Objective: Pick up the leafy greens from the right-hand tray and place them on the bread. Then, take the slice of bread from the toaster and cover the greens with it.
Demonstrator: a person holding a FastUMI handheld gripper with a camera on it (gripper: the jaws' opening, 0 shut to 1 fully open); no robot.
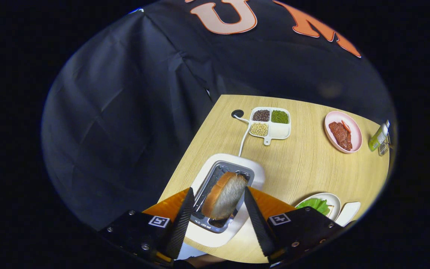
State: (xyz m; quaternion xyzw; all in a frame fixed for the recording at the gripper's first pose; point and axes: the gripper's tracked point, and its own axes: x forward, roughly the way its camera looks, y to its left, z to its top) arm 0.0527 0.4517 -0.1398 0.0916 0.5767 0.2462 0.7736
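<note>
A slice of bread (224, 196) with a brown crust stands tilted in the slot of the white toaster (254, 168). My gripper (218, 189) hangs above the toaster, open, with the slice in the gap between its two black ribbed fingers. The right fingertip (248, 194) is close to the slice's edge, while the left finger stands clear of it. Leafy greens (314, 204) lie on a white plate (335, 201) just right of the right finger, partly hidden behind the gripper body; a sliver of bread peeks out under them.
A white tray (349, 212) lies beside the plate. Farther back are a divided dish of beans (280, 131), a pink plate with meat (355, 144) and a small bottle (378, 137). The toaster's cord (243, 140) runs to a hole in the wooden table (301, 164).
</note>
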